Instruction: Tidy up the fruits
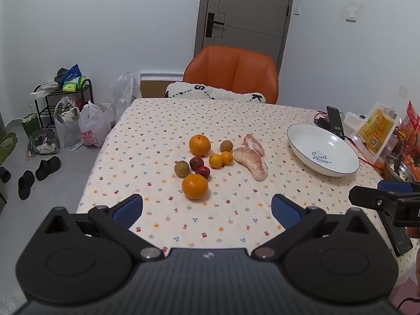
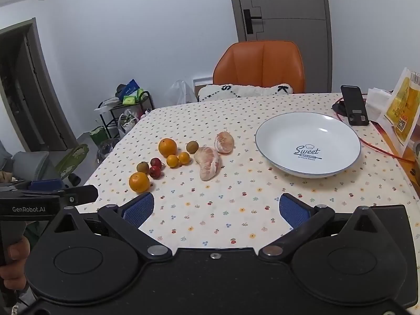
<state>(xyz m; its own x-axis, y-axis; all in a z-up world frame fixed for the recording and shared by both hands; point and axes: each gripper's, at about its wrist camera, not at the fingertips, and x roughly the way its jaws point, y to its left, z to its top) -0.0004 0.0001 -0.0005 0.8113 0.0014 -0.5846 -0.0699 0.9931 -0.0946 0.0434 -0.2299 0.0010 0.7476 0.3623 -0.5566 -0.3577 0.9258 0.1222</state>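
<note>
Ahead of both fingers | fruits [image 1: 207, 158] on table | plate [image 2: 308, 144] empty

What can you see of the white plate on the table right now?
The plate is a round, shallow, deep-welled dish, glossy white like glazed ceramic, with a thin dark line around the rim. Dark lettering in the well reads "Sweet", with smaller print below. It holds nothing and sits flat and upright on the dotted tablecloth, to the right of the fruit and apart from it. A black phone stands just behind it. Neither claw touches it.
</note>
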